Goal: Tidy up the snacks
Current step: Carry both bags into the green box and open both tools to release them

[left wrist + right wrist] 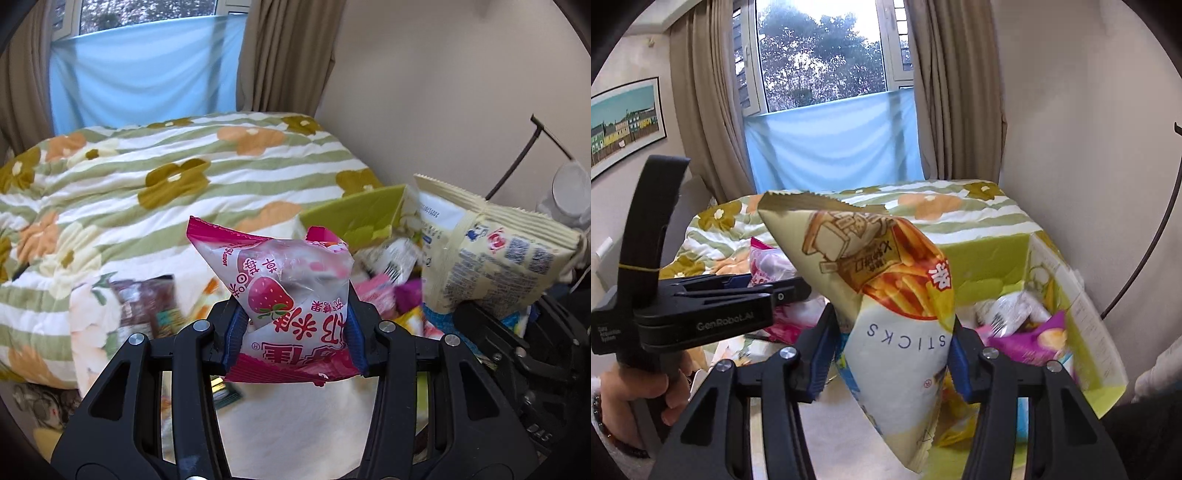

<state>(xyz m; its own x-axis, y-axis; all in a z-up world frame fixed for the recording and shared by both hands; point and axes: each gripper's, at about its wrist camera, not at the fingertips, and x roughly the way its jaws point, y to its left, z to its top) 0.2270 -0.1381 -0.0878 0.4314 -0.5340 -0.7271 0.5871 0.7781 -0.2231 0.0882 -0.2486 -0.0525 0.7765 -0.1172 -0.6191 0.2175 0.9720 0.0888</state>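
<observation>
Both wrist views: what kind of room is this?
Most likely a bedroom at home: a bed with a flowered quilt, a curtained window behind it, and a framed picture on the wall. Each gripper holds a snack bag near a green box of snacks.

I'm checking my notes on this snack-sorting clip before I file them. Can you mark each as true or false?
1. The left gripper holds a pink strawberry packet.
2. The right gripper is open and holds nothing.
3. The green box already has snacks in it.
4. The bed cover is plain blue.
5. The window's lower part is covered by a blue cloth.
1. True: the left gripper is shut on the strawberry packet.
2. False: the right gripper is shut on a cream sticks bag.
3. True: the green box holds several packets.
4. False: the bed cover is green-and-white striped with flowers.
5. True: a blue cloth hangs there.
</observation>
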